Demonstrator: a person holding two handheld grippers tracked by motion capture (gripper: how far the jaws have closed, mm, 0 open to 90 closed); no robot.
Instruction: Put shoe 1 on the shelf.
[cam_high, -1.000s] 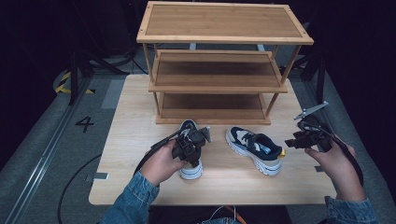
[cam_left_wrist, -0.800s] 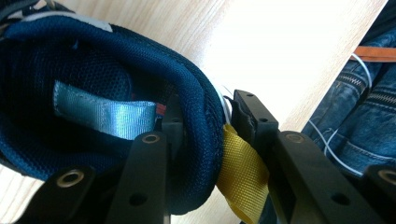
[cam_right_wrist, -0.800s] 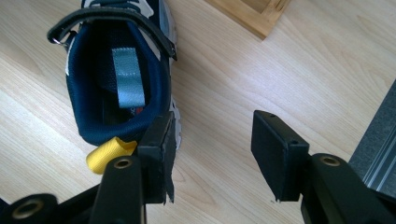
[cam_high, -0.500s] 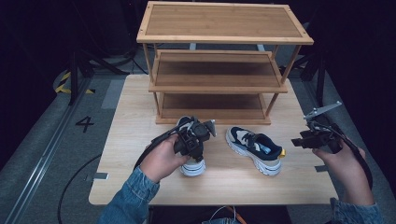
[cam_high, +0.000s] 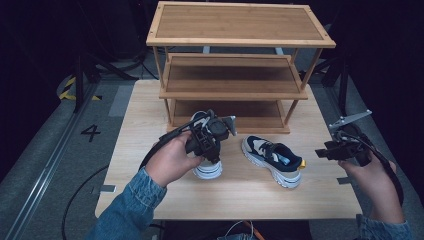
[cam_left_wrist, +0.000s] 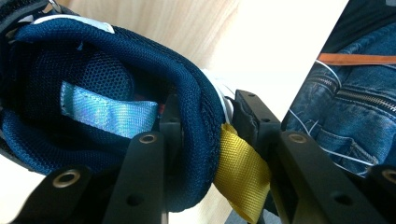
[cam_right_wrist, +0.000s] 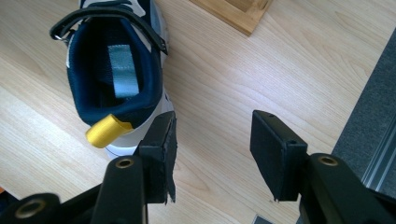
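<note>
A navy and white sneaker (cam_high: 208, 171) hangs from my left gripper (cam_high: 205, 152) above the table's (cam_high: 150, 115) middle, toe toward the rack. In the left gripper view, the left gripper (cam_left_wrist: 210, 122) is shut on the sneaker's padded heel collar (cam_left_wrist: 198, 88): one jaw sits inside and the other outside, by the yellow pull tab (cam_left_wrist: 240, 177). The matching sneaker (cam_high: 272, 160) lies on the table to the right. My right gripper (cam_high: 324, 150) is open at the table's right edge. Its right gripper view shows the gripper (cam_right_wrist: 214, 140) just behind that sneaker's (cam_right_wrist: 116, 70) heel, holding nothing.
A wooden three-tier shoe rack (cam_high: 235, 65) stands at the back of the table, its lower shelves bare. Its base corner (cam_right_wrist: 233, 14) lies beyond the right sneaker. Grey floor and cables surround the table; the person's denim sleeve (cam_high: 125, 210) comes in at the front.
My left gripper has risen with the sneaker held by its heel, lifting it off the table. The right hand and the other sneaker have hardly moved.
</note>
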